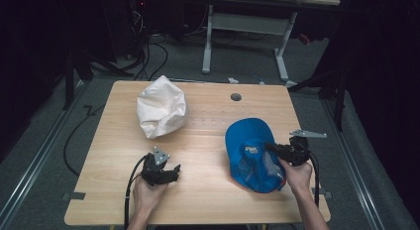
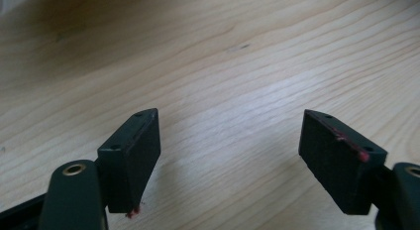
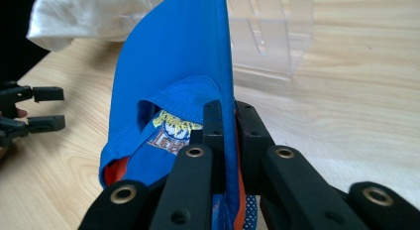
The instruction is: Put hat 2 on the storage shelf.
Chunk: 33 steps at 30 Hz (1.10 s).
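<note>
The left claw (image 1: 174, 169), at seven o'clock, rests low with jaws spread apart; the right claw (image 1: 271, 147), at four o'clock, is clamped tight.

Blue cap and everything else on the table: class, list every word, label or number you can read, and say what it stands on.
Blue cap: a yellow, white and orange patch with lettering, too blurred to read.
White cloth bag: no print visible.
Nothing else carries readable text.

Light wooden table (image 1: 203, 190), grain visible, small round dark hole (image 1: 236, 97) near far edge. Crumpled white cloth bag (image 1: 161, 112) lying far left on it. Clear plastic stand (image 3: 277, 36) upright on it. Beyond: grey floor, black cables (image 1: 148, 56), white-legged desk (image 1: 247, 27).
</note>
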Available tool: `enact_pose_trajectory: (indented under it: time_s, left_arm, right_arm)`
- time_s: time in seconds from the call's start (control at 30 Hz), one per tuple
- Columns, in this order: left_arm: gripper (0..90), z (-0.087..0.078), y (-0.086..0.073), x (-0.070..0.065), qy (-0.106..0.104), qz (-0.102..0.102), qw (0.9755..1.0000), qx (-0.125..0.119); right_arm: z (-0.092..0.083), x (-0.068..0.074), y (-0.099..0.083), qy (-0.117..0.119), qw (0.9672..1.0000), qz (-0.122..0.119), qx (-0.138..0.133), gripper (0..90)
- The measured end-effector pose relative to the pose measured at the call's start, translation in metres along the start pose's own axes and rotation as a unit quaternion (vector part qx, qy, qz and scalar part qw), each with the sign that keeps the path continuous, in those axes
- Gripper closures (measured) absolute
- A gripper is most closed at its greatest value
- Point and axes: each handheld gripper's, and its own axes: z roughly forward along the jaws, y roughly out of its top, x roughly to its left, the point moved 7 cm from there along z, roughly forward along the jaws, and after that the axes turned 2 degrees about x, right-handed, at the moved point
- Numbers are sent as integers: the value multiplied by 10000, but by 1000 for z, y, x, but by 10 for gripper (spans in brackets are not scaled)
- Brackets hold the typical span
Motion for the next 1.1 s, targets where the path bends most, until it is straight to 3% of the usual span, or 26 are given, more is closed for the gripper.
enact_pose_trajectory:
  time_s: [0.3,0.67,1.1]
  left_arm:
    - [243,3,7,-29,-337,253,9991,-53]
    - [244,13,15,-66,-734,516,9959,-136]
    - [231,20,22,-88,-1039,640,9925,-88]
  right_arm:
    - [7,19,15,265,9996,-68,3,854]
    - [15,42,30,616,9980,-135,-19,854]
    - [29,65,45,1028,9947,-29,63,854]
